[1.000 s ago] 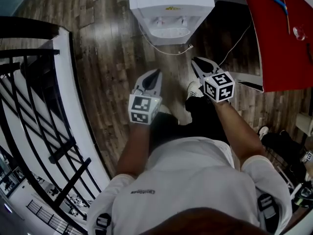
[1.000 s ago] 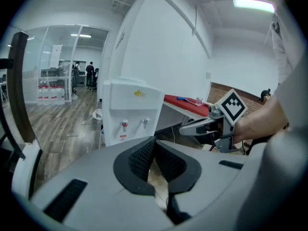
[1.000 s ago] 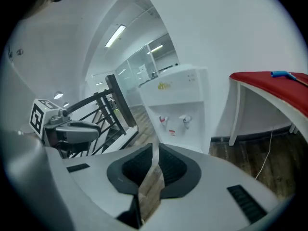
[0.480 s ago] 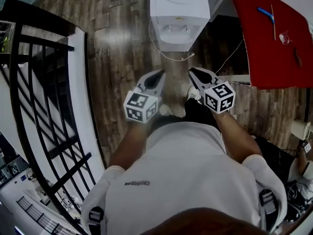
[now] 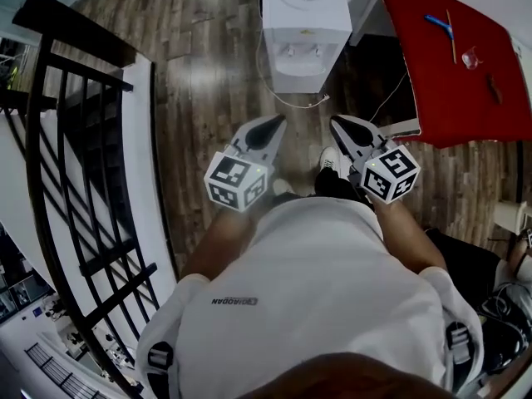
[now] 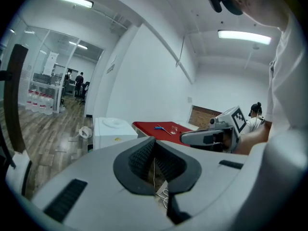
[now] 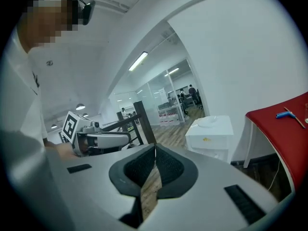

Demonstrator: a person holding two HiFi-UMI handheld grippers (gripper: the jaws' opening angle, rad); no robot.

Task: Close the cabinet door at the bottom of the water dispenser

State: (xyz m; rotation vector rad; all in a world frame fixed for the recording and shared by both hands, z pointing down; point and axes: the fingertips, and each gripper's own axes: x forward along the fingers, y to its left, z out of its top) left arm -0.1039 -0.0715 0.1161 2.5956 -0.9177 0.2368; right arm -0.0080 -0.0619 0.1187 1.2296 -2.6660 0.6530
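White box-shaped water dispenser (image 5: 306, 23) at top middle, well apart from both grippers. Its bottom door hidden: can't tell if shut. Left gripper (image 5: 270, 127) closed, empty. Right gripper (image 5: 342, 127) just been closing, tips together, nothing between.

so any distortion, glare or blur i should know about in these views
Head view: the wide lens bows the black railing, and a pale sheen of glare lies on the wood floor. Left gripper view: fisheye circle with black corners; the ceiling light is blown out. Right gripper view: same fisheye; the water dispenser is bright yet sharp, the red table bowed.
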